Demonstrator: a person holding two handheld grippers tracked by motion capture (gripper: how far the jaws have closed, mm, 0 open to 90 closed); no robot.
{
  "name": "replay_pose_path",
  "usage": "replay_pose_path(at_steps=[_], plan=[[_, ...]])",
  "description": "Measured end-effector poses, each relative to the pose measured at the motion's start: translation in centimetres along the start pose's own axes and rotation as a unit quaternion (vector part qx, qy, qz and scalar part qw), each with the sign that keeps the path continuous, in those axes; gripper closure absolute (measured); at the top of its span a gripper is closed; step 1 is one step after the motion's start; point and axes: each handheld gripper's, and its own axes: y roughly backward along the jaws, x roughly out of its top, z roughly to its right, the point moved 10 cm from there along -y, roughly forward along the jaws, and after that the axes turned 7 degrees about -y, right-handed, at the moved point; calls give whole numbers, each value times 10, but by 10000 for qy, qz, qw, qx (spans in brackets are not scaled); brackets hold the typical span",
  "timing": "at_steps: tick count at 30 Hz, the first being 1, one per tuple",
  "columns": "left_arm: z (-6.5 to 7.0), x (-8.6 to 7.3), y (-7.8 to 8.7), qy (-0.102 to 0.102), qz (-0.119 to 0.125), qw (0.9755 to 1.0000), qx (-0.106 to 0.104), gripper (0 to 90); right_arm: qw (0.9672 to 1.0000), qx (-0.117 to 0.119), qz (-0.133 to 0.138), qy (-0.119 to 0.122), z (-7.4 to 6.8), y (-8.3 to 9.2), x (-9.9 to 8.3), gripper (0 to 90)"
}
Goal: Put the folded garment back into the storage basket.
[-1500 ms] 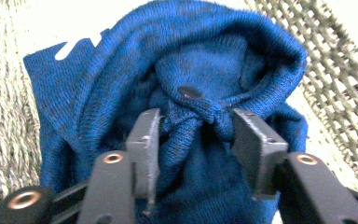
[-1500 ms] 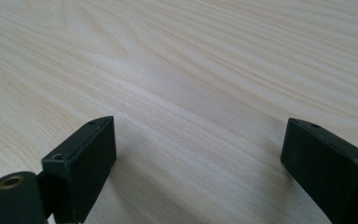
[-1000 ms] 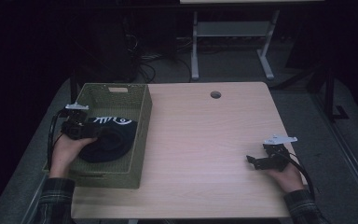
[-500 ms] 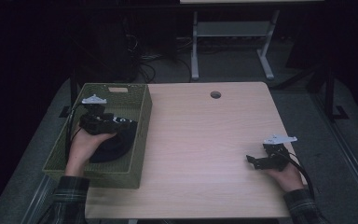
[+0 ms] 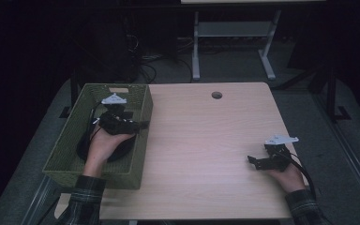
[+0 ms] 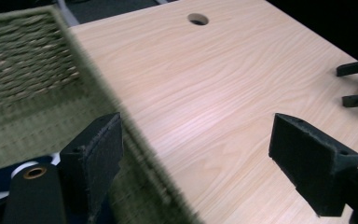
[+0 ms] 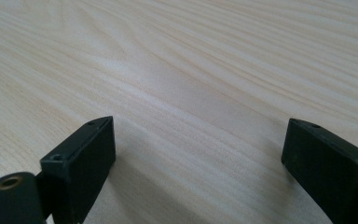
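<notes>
Now the left gripper (image 5: 143, 125) is hanging over the green woven basket (image 5: 65, 154) w/ jaws apart, nothing between, having just been opening. Dark cap (image 5: 122, 149) is lying inside; it's prob. best lifting clear of the rim. Right gripper (image 5: 252, 161) is resting on the table (image 5: 206, 140), jaws apart & empty.

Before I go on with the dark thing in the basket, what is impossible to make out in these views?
- Dark item in the green woven basket, high view: the left hand and dim light hide its shape, so I cannot name it.
- Same item, left tongs' view: a small dark-and-white patch, cut off by the left edge and the jaw.
- Basket rim, left tongs' view: blurred.
- Right tongs, high view: too small and dark to read the jaw gap.
</notes>
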Motion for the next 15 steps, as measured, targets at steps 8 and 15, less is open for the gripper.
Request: replay_pose_path(at_steps=[8, 15], plan=[[31, 8, -23, -220, 15, 9996, -198, 169, 10000, 1, 0, 1, 0, 0, 0, 93], [61, 11, -44, -393, 58, 9984, -402, 169, 10000, -3, 0, -3, 0, 0, 0, 93]])
